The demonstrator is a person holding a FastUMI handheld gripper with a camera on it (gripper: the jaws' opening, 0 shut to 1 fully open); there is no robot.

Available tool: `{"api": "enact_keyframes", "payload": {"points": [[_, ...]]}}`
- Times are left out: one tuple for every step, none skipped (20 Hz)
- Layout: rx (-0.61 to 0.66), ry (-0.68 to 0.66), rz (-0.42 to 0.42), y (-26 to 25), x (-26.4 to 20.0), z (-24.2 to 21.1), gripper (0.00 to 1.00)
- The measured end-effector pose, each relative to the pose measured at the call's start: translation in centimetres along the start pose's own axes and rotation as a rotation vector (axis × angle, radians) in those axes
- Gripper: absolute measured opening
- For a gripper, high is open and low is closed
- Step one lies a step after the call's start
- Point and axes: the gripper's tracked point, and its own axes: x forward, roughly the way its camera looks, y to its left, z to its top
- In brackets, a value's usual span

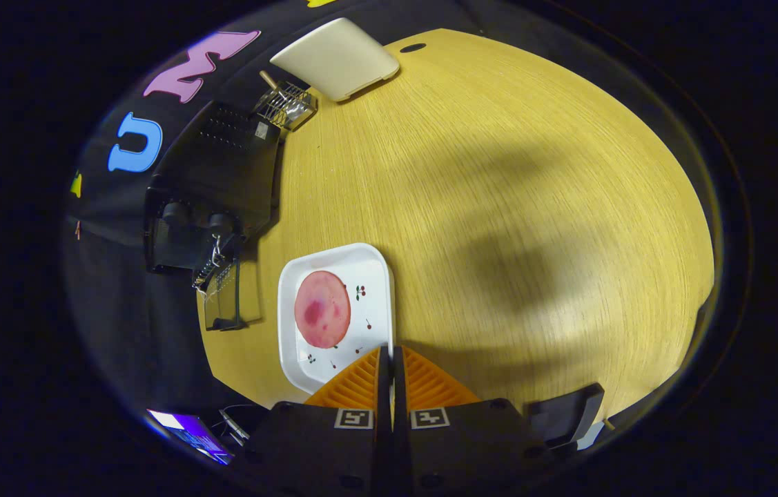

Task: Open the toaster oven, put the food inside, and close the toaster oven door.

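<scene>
My gripper (391, 353) is shut with its two fingers pressed together and nothing between them, hovering above the wooden table. Just ahead of the fingertips and a little left lies a white square plate (376, 266) with small cherry prints. On it rests a round pink slice of meat (322, 308). Left of the plate stands the black toaster oven (212, 186), seen from above, with its glass door (224, 297) folded down and open and knobs on its front.
A small wire rack with a wooden handle (285, 103) sits beyond the oven. A cream-coloured board (337, 57) lies at the far end of the table (499, 207). A dark object (565, 411) rests near the table edge right of the fingers.
</scene>
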Motion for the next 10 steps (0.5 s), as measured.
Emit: {"api": "enact_keyframes", "payload": {"points": [[0.014,-0.012,0.004,0.3,-0.2,0.1,0.05],[0.03,-0.026,0.008,0.5,-0.6,0.1,0.05],[0.047,-0.039,0.013,0.7,-1.1,0.1,0.05],[0.067,-0.054,0.022,0.9,-1.9,-0.2,0.05],[0.087,-0.072,0.029,1.1,-2.7,-0.4,0.05],[0.107,-0.09,0.033,1.2,-3.5,-0.7,0.05],[0.128,-0.11,0.035,1.4,-4.2,-0.8,0.05],[0.152,-0.128,0.04,1.8,-4.7,-1.2,0.05],[0.179,-0.145,0.047,2.1,-5.1,-1.7,0.05],[0.209,-0.162,0.056,2.6,-5.5,-2.2,0.05]]}}
